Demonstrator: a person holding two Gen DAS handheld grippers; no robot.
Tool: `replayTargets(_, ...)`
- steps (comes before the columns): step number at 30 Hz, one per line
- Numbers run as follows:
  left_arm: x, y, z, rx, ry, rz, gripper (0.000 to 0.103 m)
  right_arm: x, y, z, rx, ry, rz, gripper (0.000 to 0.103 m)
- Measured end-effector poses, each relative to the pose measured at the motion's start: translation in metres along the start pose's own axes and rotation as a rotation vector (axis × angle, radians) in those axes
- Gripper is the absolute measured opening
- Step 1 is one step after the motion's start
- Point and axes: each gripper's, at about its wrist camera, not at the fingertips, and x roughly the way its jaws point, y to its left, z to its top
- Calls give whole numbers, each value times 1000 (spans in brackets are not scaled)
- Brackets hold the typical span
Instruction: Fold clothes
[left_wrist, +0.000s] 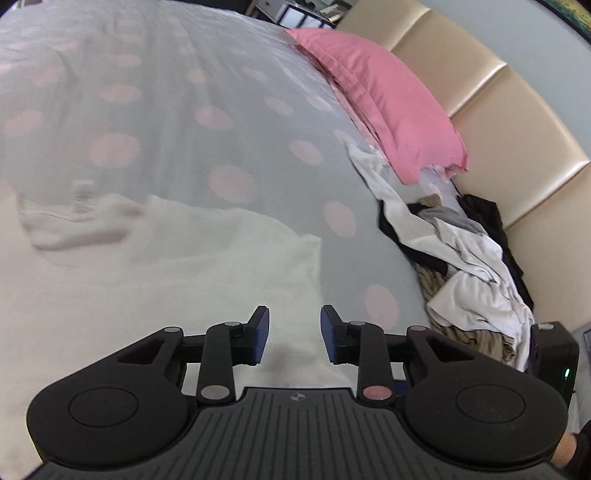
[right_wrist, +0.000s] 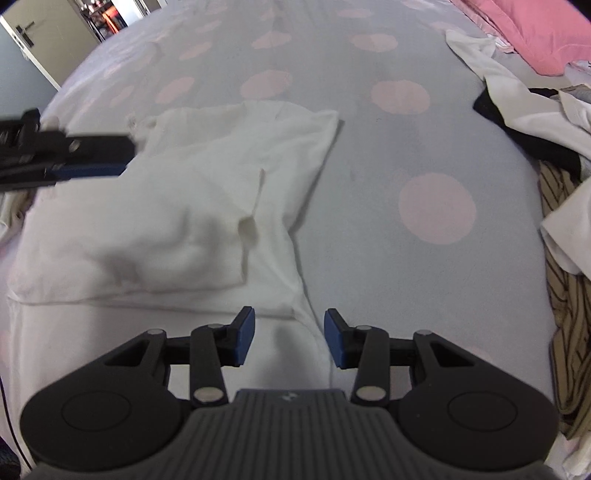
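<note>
Both grippers, left gripper and right gripper, are hovering jaws spread over half-folded white cotton shirt; grab hem corners evenly, fold flat.

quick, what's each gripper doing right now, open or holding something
Left gripper: open, holding nothing, over the white garment.
Right gripper: open, holding nothing, at that garment's near edge.

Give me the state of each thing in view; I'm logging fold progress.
Left gripper: open, empty.
Right gripper: open, empty, over the garment's edge.
White cotton garment: partly folded, flat on the bed.
Heap of mixed clothes: unfolded, crumpled.
Pink pillow: lying by the headboard.
</note>
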Motion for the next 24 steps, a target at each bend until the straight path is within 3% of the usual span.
replayTargets(5, -57, 55, -4, -33, -61, 141, 29, 14, 8, 30, 13, -40, 41, 41)
replayTargets(11, -119, 131, -27, -151, -101, 303, 29, 31, 18, 66, 29, -89, 90, 34)
replayTargets(15, -155, 177, -50, -240, -121, 390, 29, 56, 24, 80, 11, -74, 38, 34)
replayTargets(18, -175, 204, -72, -290, -116, 440, 29, 67, 27, 85, -3, -73, 27, 22)
replayTargets(20, -183, 215, -87, -312, -118, 471, 29, 68, 33, 85, -29, -85, 2, 7)
replayTargets(24, -192, 235, -114, -337, -103, 501, 29, 52, 44, 81, -82, -127, -50, 4)
